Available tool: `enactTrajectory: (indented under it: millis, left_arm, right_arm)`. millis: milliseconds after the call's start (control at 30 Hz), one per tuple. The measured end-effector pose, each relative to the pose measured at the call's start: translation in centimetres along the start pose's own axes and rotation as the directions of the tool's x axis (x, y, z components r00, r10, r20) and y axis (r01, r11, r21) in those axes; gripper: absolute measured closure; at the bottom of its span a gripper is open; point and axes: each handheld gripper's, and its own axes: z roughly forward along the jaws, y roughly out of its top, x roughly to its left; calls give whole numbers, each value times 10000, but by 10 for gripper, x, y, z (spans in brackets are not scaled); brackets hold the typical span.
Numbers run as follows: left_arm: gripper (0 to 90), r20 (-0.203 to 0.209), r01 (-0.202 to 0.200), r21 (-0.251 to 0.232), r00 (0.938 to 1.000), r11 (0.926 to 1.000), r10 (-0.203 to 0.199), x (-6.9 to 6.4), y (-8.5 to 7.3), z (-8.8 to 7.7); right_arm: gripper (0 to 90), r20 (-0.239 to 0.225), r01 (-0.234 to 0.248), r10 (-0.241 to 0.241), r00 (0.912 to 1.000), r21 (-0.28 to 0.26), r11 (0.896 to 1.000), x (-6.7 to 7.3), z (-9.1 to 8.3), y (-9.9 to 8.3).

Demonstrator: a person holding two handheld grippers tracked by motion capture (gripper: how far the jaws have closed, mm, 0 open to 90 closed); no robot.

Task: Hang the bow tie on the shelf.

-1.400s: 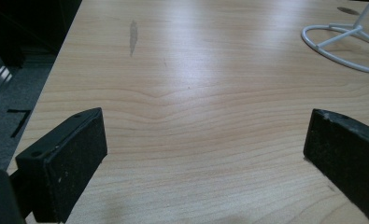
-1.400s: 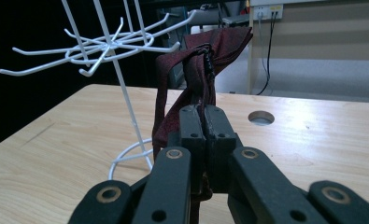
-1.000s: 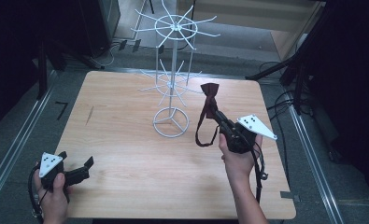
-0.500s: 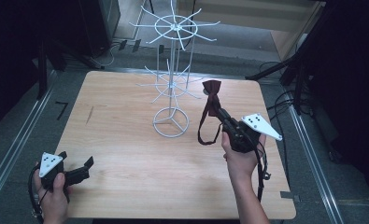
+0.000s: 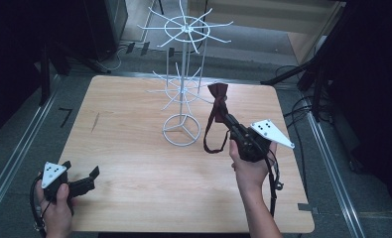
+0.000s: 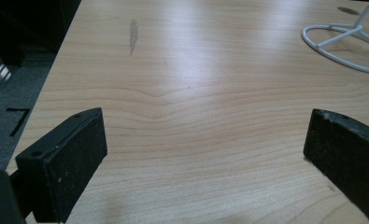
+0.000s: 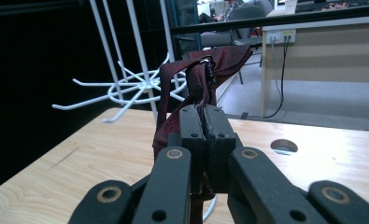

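The white wire rack (image 5: 183, 74) stands upright on the wooden table (image 5: 134, 163), its ring-shaped base (image 5: 181, 130) resting flat on the board a little beyond the table's centre. A single vertical pole rises from that base and carries two tiers of radiating wire arms, a lower tier (image 5: 176, 91) and a wider upper tier (image 5: 186, 27). The right gripper (image 5: 227, 119) is held to the right of the rack, raised above the table surface, with its jaws pressed together on a dark red bow tie (image 5: 217, 94). In the high view the bow section sits at the jaw tips, just beside the outer ends of the lower tier's arms; contact between the bow tie and the rack cannot be determined. The strap (image 5: 211, 136) hangs down from the jaws in a loop to the right of the rack base. In the right gripper view the jaws are clamped on the dark red fabric (image 7: 198, 77), and the lower wire arms (image 7: 126, 91) lie beyond and to the left of it. The left gripper (image 5: 79, 177) is positioned well to the left of the rack, at the near left corner of the table, low over the surface. Its jaws stand wide apart with nothing between them. In the left gripper view bare wood shows between the jaws, and part of the rack base (image 6: 345, 39) is visible at the upper right.
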Motion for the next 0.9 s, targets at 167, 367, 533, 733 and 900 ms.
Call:
enactTrajectory:
  millis: [167, 367, 533, 733, 900]
  left_arm:
    - [1, -5, -11, 17, 10000, 10000, 11, 0, 0, 0]
    - [1, -14, -5, 21, 10000, 10000, 5, 0, 0, 0]
    - [1, -5, 6, 27, 10000, 10000, -6, 0, 0, 0]
    - [1, 4, 13, 29, 10000, 10000, -13, 0, 0, 0]
    - [1, 9, 29, 45, 10000, 10000, -29, 1, 0, 0]
  right_arm:
    - [891, -195, -47, 47, 9998, -23, 10000, 6, 0, 3]
    - [891, -267, -41, 42, 9996, 46, 10000, 11, 4, 4]
    - [891, -317, -108, 111, 9994, 100, 9999, 16, 8, 3]
    - [891, -422, -159, 164, 9990, 135, 9998, 21, 11, 2]
    - [891, -538, -121, 130, 9985, 155, 9998, 26, 11, 3]
